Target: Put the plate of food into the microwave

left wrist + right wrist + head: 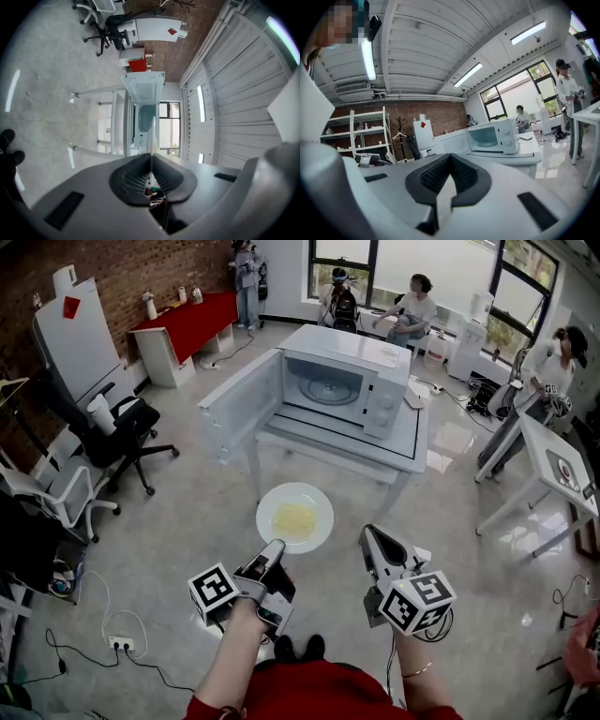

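A white plate (294, 517) with yellow food in its middle hangs level above the floor, in front of the white table (412, 442). My left gripper (277, 546) is shut on the plate's near rim. In the left gripper view the plate (152, 133) shows edge-on as a thin white line pinched between the pads of the left gripper (151, 157). The microwave (342, 385) stands on the table with its door (239, 401) swung wide to the left and its cavity bare. To the right of the plate, my right gripper (367, 532) is shut on nothing; its view faces the microwave (494, 136) over the right gripper's (450, 159) met pads.
Black and white office chairs (112, 427) stand at the left. A red bench (192, 320) lines the brick wall. People sit by the far windows (412, 306), and another person (553, 371) stands by a white table (553, 465) at the right. A power strip (120, 643) and cables lie on the floor.
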A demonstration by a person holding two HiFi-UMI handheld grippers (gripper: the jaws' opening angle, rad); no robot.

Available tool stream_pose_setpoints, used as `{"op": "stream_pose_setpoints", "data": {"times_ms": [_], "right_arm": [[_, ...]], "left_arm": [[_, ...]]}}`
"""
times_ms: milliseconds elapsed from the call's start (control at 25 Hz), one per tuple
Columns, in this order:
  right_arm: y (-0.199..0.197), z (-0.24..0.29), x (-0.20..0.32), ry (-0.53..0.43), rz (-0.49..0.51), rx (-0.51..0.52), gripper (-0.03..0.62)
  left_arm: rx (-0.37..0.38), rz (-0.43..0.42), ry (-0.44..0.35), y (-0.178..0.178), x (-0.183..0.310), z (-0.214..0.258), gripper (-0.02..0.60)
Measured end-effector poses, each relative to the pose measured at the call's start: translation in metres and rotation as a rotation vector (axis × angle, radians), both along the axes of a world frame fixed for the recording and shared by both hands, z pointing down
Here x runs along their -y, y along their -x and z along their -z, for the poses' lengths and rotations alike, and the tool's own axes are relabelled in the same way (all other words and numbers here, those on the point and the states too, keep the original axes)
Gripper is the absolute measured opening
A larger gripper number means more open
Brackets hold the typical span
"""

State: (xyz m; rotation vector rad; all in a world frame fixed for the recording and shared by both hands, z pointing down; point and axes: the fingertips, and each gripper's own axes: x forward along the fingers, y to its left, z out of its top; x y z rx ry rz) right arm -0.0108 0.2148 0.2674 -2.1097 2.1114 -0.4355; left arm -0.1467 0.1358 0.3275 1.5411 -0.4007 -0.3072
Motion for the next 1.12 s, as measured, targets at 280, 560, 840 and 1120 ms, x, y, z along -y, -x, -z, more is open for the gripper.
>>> {"op": "stream_pose_setpoints", "data": {"times_ms": [280, 560, 840, 1120], "right_arm": [[0.003, -0.001, 0.001, 0.005, 0.014, -0.001, 0.012], [-0.008, -0.005, 0.0, -0.01, 0.057, 0.045, 0.012], [-0.035, -0.009, -0.002, -0.004, 0.06, 0.063, 0.012], [-0.057, -0.022, 0.021, 0.013, 0.047, 0.118, 0.012]], "left_arm": [[-0.002, 0.007, 0.009, 0.0, 0.0, 0.0, 0.023], [0.011, 0.023, 0.003, -0.011, 0.008, -0.007, 0.023], [-0.009, 0.048, -0.024, -0.036, 0.019, 0.005, 0.023], [0.008, 0.056, -0.046, -0.051, 0.049, 0.009, 0.023]]}}
